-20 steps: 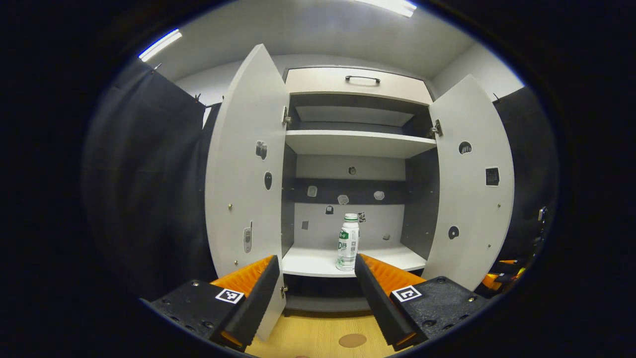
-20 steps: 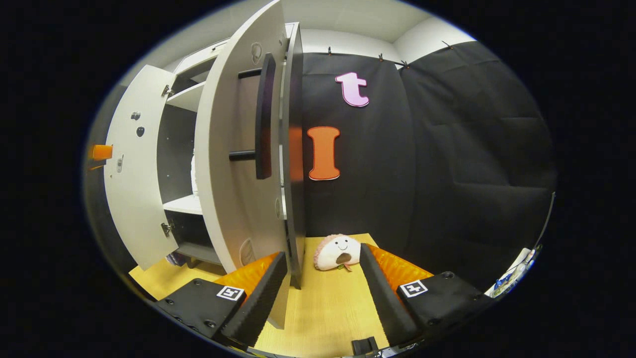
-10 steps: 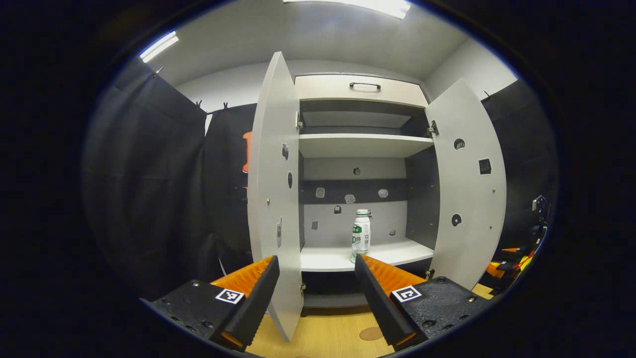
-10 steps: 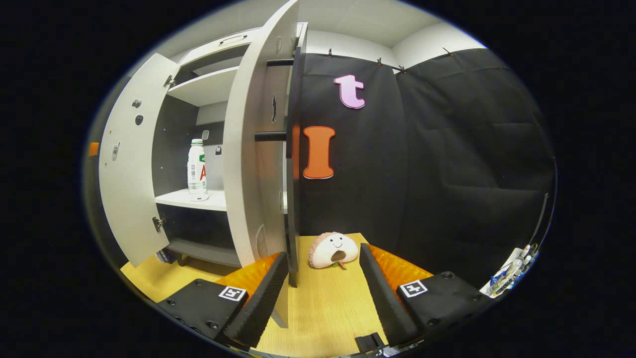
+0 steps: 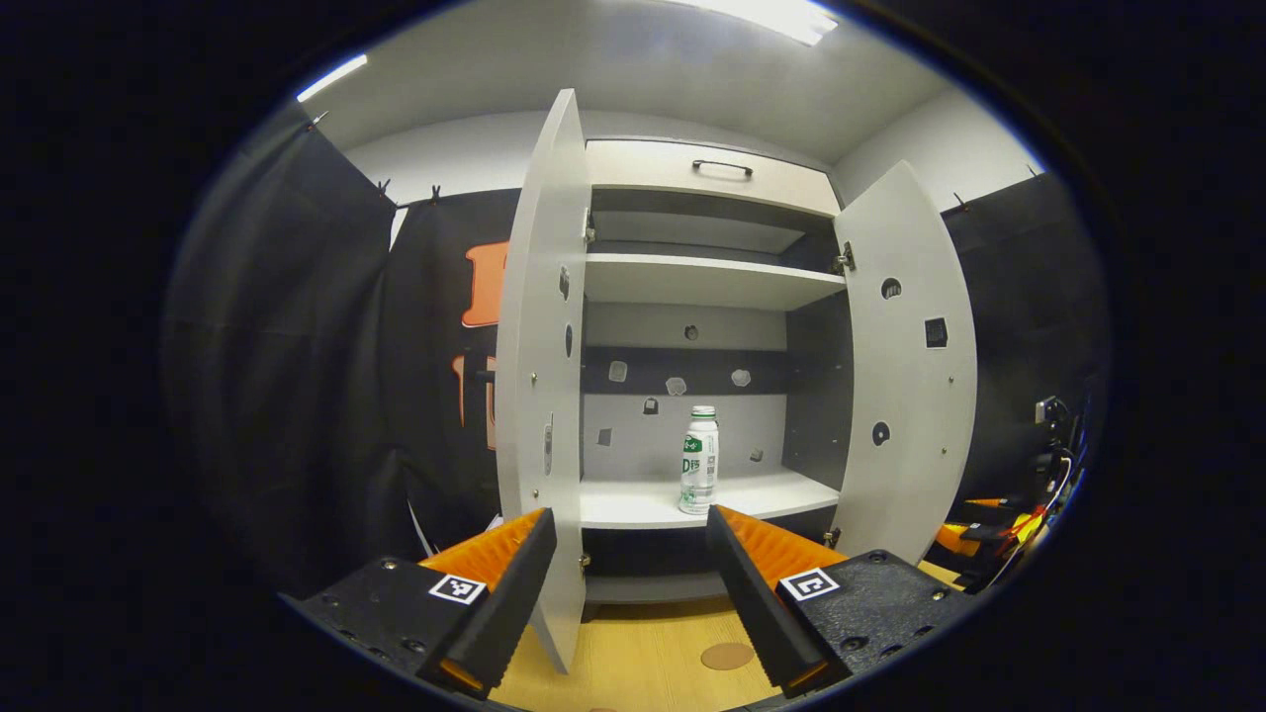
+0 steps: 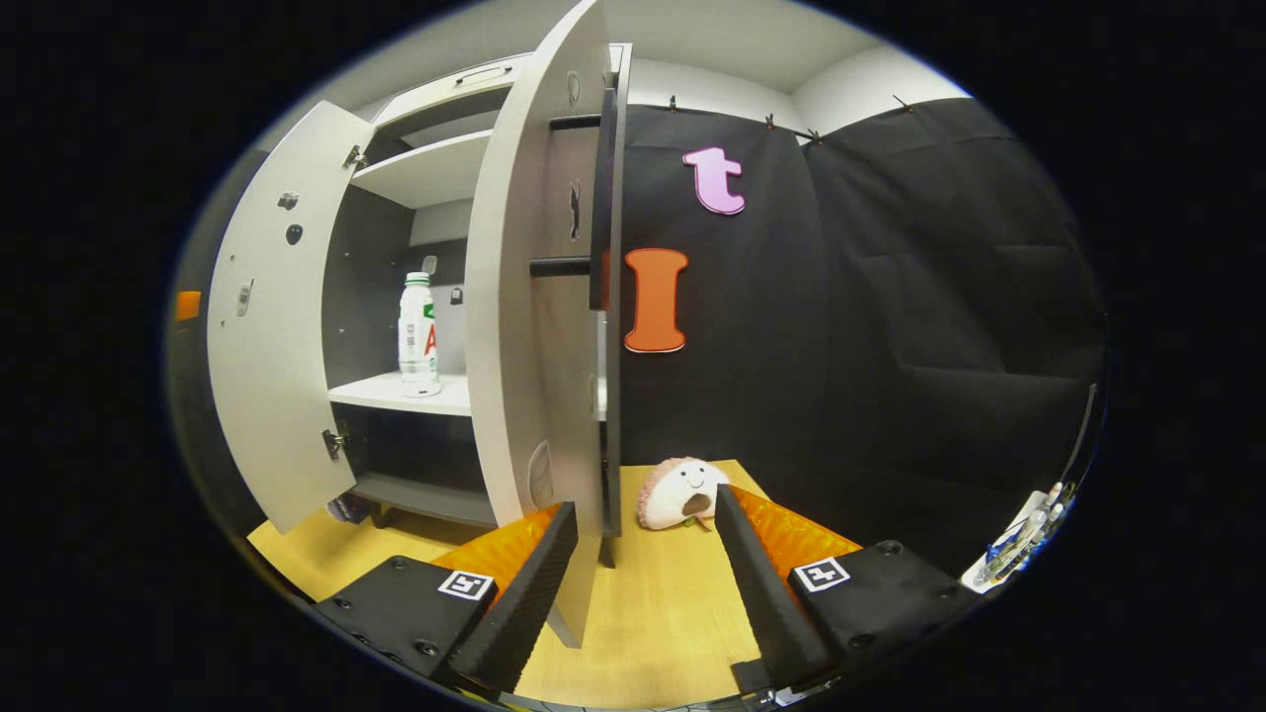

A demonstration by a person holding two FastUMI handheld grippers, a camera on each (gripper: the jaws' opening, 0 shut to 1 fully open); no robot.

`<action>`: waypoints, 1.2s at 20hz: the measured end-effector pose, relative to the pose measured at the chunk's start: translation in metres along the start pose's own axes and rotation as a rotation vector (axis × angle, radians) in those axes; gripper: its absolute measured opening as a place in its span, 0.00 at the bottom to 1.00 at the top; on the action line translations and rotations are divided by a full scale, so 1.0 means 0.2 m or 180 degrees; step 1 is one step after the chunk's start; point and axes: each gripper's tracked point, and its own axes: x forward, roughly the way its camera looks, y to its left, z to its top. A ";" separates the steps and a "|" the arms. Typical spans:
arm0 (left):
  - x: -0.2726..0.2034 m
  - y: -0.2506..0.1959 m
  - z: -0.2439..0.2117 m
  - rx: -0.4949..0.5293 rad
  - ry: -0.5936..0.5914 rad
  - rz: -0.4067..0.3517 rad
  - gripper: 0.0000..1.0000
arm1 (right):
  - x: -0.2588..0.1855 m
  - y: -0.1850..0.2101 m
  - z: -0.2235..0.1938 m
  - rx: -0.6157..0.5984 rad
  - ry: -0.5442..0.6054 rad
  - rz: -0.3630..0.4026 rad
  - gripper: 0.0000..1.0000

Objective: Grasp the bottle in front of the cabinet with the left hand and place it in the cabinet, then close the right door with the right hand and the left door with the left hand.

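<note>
The bottle stands on the cabinet's lower shelf, at 12 o'clock from the left claw — both claws wide, empty — both doors unclosed.

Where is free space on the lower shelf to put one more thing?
On the lower shelf the patch between the left door and the bottle is bare, and a narrower patch lies between the bottle and the right door. The upper shelf looks bare too.
</note>
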 end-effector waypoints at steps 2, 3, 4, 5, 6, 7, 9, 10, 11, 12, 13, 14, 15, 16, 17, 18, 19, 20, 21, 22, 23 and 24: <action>-0.01 0.03 0.00 0.0025 0.0002 0.0014 0.93 | 0.02 0.09 0.01 0.0002 -0.0019 0.0055 0.94; -0.01 0.04 0.00 0.0025 0.0005 0.0024 0.93 | 0.03 0.14 0.01 -0.0007 -0.0019 0.0088 0.94; -0.02 0.05 -0.01 0.0011 0.0011 0.0033 0.93 | 0.04 0.18 0.02 -0.0013 -0.0013 0.0126 0.94; -0.02 0.07 -0.01 -0.0016 0.0010 0.0046 0.93 | 0.05 0.23 0.01 -0.0021 -0.0003 0.0171 0.94; -0.02 0.09 -0.01 -0.0043 0.0008 0.0056 0.93 | 0.06 0.28 0.01 -0.0037 0.0006 0.0220 0.94; -0.03 0.11 -0.01 -0.0058 0.0013 0.0071 0.93 | 0.08 0.32 0.02 -0.0061 0.0011 0.0265 0.94; -0.04 0.14 0.00 -0.0042 0.0009 0.0113 0.93 | 0.11 0.40 0.03 -0.0117 -0.0004 0.0345 0.94; -0.05 0.17 0.00 -0.0025 0.0002 0.0139 0.93 | 0.13 0.45 0.03 -0.0134 -0.0013 0.0386 0.94; -0.05 0.20 0.00 -0.0018 -0.0004 0.0168 0.93 | 0.15 0.48 0.03 -0.0135 -0.0016 0.0426 0.94; -0.05 0.22 0.00 -0.0019 -0.0003 0.0196 0.93 | 0.17 0.52 0.03 -0.0123 -0.0016 0.0465 0.94; -0.05 0.24 0.00 -0.0024 -0.0005 0.0226 0.93 | 0.19 0.55 0.04 -0.0109 -0.0019 0.0510 0.94; -0.06 0.27 0.00 -0.0028 -0.0006 0.0257 0.93 | 0.22 0.59 0.03 -0.0100 -0.0024 0.0561 0.95; -0.06 0.29 0.00 -0.0027 -0.0004 0.0292 0.93 | 0.27 0.65 0.04 -0.0099 -0.0027 0.0592 0.95; -0.07 0.32 0.01 -0.0029 -0.0007 0.0327 0.93 | 0.32 0.69 0.04 -0.0118 -0.0029 0.0595 0.95; -0.07 0.35 0.01 -0.0031 -0.0015 0.0368 0.93 | 0.38 0.72 0.05 -0.0147 -0.0046 0.0583 0.95; -0.09 0.38 0.01 -0.0033 -0.0018 0.0412 0.93 | 0.45 0.75 0.06 -0.0181 -0.0047 0.0571 0.95; -0.09 0.42 0.02 -0.0033 -0.0019 0.0457 0.93 | 0.49 0.77 0.07 -0.0196 -0.0046 0.0572 0.95; -0.09 0.45 0.01 -0.0031 -0.0018 0.0499 0.93 | 0.54 0.80 0.08 -0.0205 -0.0055 0.0579 0.95; -0.10 0.49 0.02 -0.0021 -0.0020 0.0546 0.93 | 0.57 0.81 0.08 -0.0238 -0.0042 0.0576 0.95; -0.10 0.53 0.01 -0.0003 -0.0024 0.0601 0.93 | 0.60 0.80 0.10 -0.0271 -0.0073 0.0541 0.95; -0.09 0.56 0.01 0.0014 -0.0018 0.0647 0.93 | 0.62 0.79 0.10 -0.0288 -0.0069 0.0499 0.95; -0.09 0.59 0.00 0.0024 -0.0013 0.0685 0.93 | 0.63 0.77 0.10 -0.0288 -0.0071 0.0446 0.94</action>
